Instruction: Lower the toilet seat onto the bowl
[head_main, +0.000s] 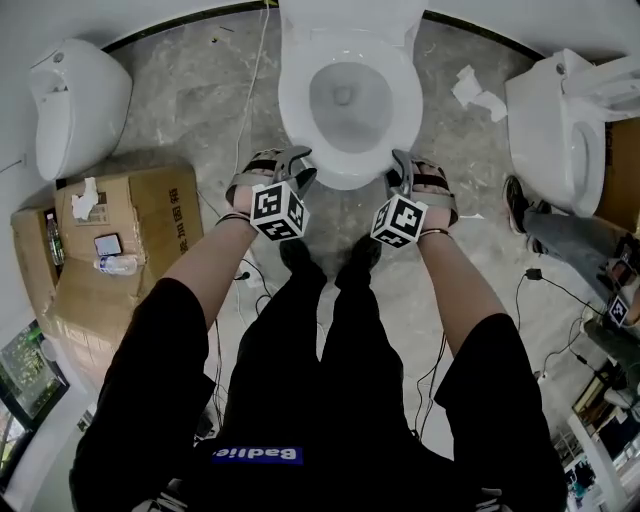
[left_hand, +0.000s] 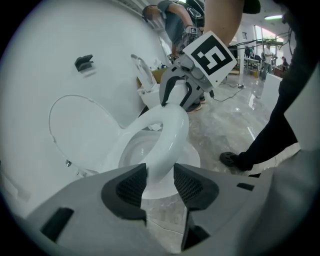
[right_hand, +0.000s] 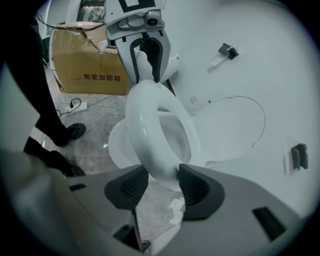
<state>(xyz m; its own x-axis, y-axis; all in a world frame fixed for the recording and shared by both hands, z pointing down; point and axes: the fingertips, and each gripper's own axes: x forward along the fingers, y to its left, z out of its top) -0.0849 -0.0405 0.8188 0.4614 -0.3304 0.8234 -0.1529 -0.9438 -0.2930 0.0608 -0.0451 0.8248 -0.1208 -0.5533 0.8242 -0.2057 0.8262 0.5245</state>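
The white toilet seat (head_main: 350, 176) lies low over the bowl (head_main: 345, 100), with the lid (left_hand: 80, 130) raised behind it. Both grippers stand at the seat's front rim. My left gripper (head_main: 290, 160) straddles the rim on the left. In the left gripper view the seat (left_hand: 170, 135) runs between its jaws (left_hand: 159, 182), whose pads stand wide and barely meet it. My right gripper (head_main: 405, 165) straddles the rim on the right. In the right gripper view the seat (right_hand: 145, 130) passes between its jaws (right_hand: 162, 182), which show no firm press. The bowl (right_hand: 117, 145) shows just beneath.
A cardboard box (head_main: 120, 230) with a bottle and a phone sits on the floor at left. Other white toilets stand at far left (head_main: 75, 105) and far right (head_main: 560, 130). Paper scraps (head_main: 475, 90), floor cables and another person's leg (head_main: 570, 240) are at right.
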